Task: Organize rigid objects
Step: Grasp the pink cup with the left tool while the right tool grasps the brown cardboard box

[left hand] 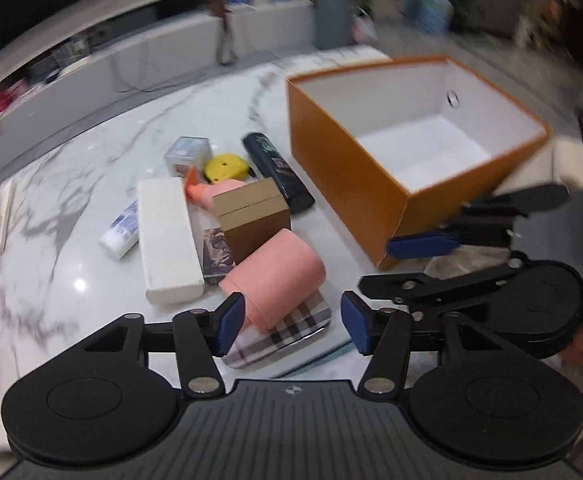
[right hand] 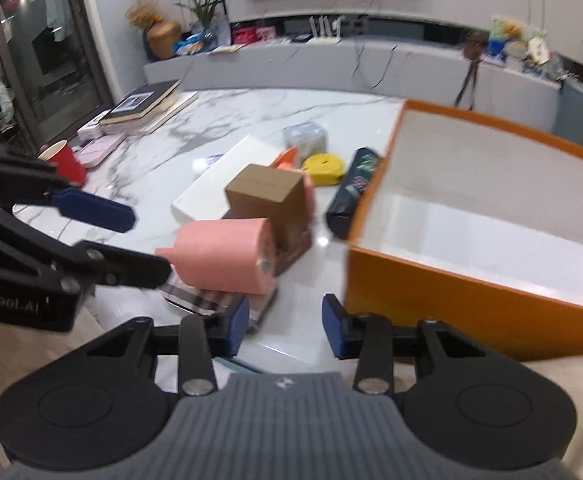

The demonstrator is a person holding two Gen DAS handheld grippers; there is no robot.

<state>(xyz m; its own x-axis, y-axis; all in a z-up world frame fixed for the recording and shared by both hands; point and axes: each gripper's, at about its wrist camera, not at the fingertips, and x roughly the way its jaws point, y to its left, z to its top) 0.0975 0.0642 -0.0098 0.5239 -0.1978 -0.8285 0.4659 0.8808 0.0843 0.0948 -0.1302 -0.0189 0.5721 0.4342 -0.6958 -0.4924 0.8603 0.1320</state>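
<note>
An open orange box [left hand: 343, 168] with a white empty inside stands on the marble table; it also shows in the right wrist view [right hand: 443, 284]. Left of it lies a pile: a pink cylinder [left hand: 279, 276] on a plaid case [left hand: 287, 336], a brown box [left hand: 255, 212], a long white box [left hand: 167, 236], a dark tube [left hand: 279, 172], a yellow tape measure [left hand: 225, 168]. My left gripper [left hand: 293, 324] is open and empty just before the pink cylinder. My right gripper [right hand: 285, 326] is open and empty near the orange box's corner.
A clear small box [left hand: 189, 154] and a white tube [left hand: 121, 232] lie at the pile's far side. A red cup [right hand: 65, 162], books [right hand: 147, 102] and pink cases sit at the table's left. A low grey cabinet runs behind the table.
</note>
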